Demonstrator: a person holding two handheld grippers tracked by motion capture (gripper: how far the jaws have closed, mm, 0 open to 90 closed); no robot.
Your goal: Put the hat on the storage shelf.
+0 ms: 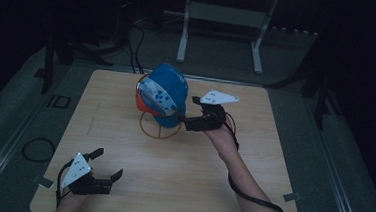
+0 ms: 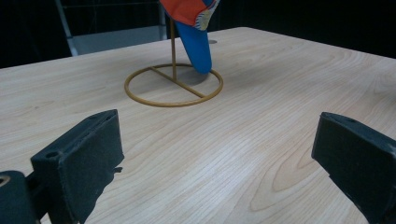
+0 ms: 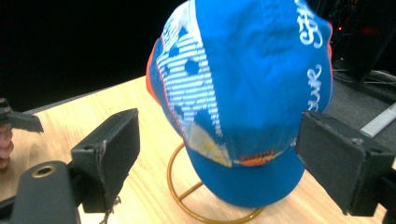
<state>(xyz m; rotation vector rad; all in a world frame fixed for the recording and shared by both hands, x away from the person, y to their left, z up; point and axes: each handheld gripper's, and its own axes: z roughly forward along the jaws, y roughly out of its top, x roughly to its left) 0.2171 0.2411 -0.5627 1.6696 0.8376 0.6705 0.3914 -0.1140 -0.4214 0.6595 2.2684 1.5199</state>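
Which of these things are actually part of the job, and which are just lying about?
Part of the job:
blue cap
gold wire stand
right hand-held gripper, open beside the cap

Just lying about:
left hand-held gripper, idle
cable loop on the floor

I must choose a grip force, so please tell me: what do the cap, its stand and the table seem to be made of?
Cap: likely woven cloth, matte, with visible seams and print. Stand: thin rod, probably metal, with a gold-coloured finish. Table: light wood or wood-look laminate, with visible grain.
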